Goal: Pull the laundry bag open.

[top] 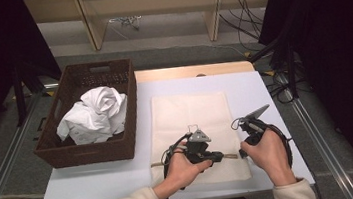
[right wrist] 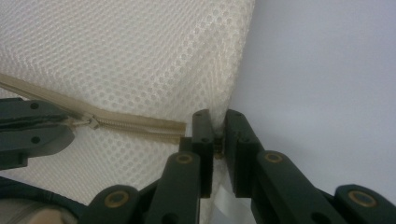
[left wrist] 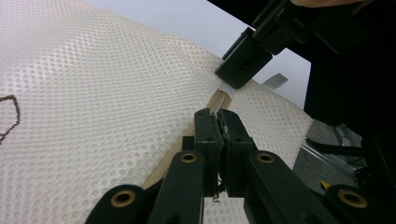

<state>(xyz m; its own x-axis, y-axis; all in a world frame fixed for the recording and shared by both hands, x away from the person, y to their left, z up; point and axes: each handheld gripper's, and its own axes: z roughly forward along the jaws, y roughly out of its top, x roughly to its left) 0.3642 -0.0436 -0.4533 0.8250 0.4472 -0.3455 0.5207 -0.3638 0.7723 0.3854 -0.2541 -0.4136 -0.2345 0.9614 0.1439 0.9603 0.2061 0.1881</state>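
Mesh bag (top: 193, 128): laid flat on white tabletop (top: 98, 181), right of basket (top: 90, 152).
Left tongs (left wrist: 217, 122): clamped on zipper pull, held low at near edge.
Right tongs (right wrist: 215, 128): pinched on bag's right corner, hand level.

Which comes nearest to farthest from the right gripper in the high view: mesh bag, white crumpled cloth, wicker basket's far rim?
From the right gripper:
1. Mesh bag: its right edge is pinched between the fingers.
2. White crumpled cloth: off to the left, inside the basket.
3. Wicker basket's far rim: upper left, beyond the cloth.
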